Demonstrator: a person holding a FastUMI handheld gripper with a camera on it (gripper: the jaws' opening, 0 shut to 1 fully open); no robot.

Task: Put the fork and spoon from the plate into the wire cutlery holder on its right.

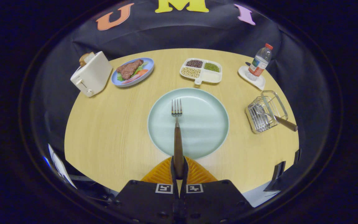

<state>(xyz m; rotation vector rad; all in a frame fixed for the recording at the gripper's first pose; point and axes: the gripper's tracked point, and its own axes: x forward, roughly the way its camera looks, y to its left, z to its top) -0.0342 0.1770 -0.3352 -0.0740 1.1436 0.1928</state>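
Jaws closed narrow on the wooden handle of the fork (pixel 177 130), gripper (pixel 178 169) holding it near the handle's end; tines point far, over the middle of the pale green plate (pixel 210 102). Whether the fork is lifted clear of the plate, cannot tell. Wire cutlery holder (pixel 264 112) stands to the right of the plate on the surface, well apart from the fork, with one wooden-handled utensil (pixel 283 122), probably the spoon, already in it, handle sticking out right. Risks: grip so far back may let the fork pivot or slip during the carry; tines could snag the wire rim or strike that handle, tipping the light holder.
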